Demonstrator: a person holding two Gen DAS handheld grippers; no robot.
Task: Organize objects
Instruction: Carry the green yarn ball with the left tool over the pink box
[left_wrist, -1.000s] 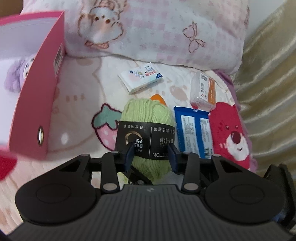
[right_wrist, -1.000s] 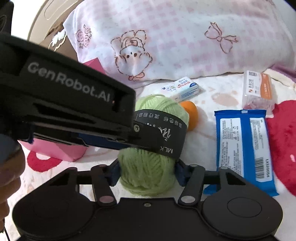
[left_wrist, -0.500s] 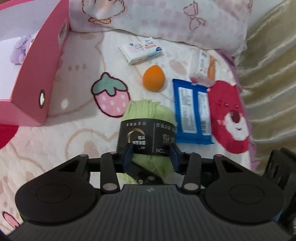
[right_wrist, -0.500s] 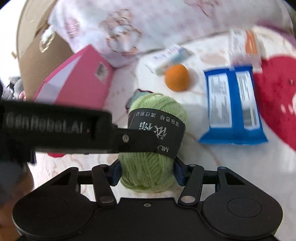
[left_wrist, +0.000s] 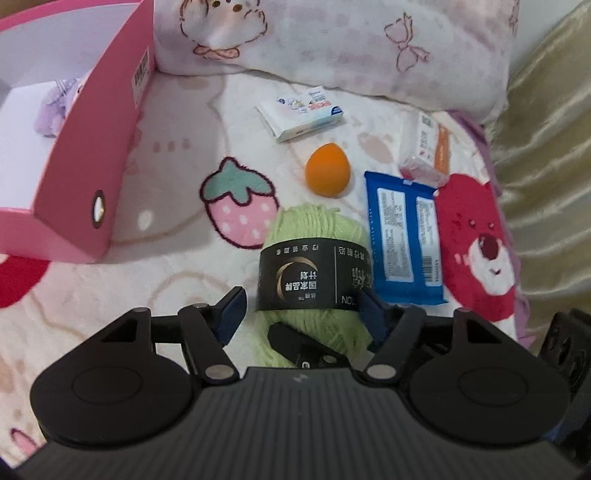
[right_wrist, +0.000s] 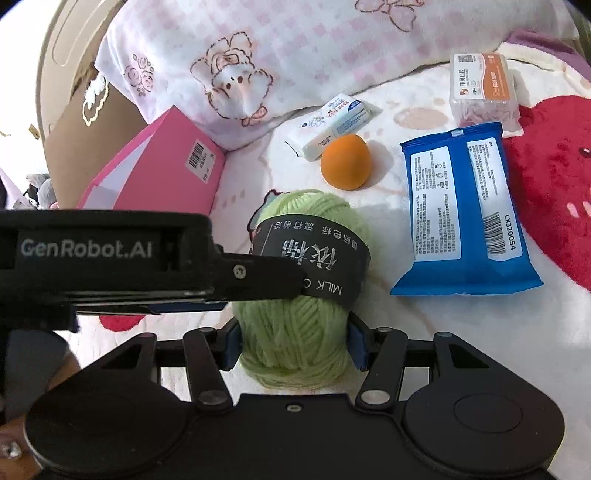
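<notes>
Since half a second ago our left gripper (left_wrist: 301, 308) has spread its fingers, and we now see a gap between its left pad and the green yarn ball (left_wrist: 317, 254), where before both pads pinched the black label. Our right gripper (right_wrist: 291, 341) clamps the lower half of the ball, a pad pressed into each side. The ball sits over the printed blanket (left_wrist: 177, 147), just in front of the strawberry print (left_wrist: 240, 206). In the right wrist view the left gripper's black body crosses from the left and covers part of the label and the blanket behind it. Around the ball we count one orange egg-shaped sponge (left_wrist: 328, 172) just beyond it, one blue wipes pack (left_wrist: 402, 240) just beside it on the right, one white tissue packet (left_wrist: 301, 112) farther back, and one clear packet with an orange label (right_wrist: 482, 86) near the red bear print (left_wrist: 480, 251). One pink box (left_wrist: 92, 147) stands open at the left with a purple plush (left_wrist: 55, 110) inside. One pink checked pillow (left_wrist: 332, 44) lies along the back.
</notes>
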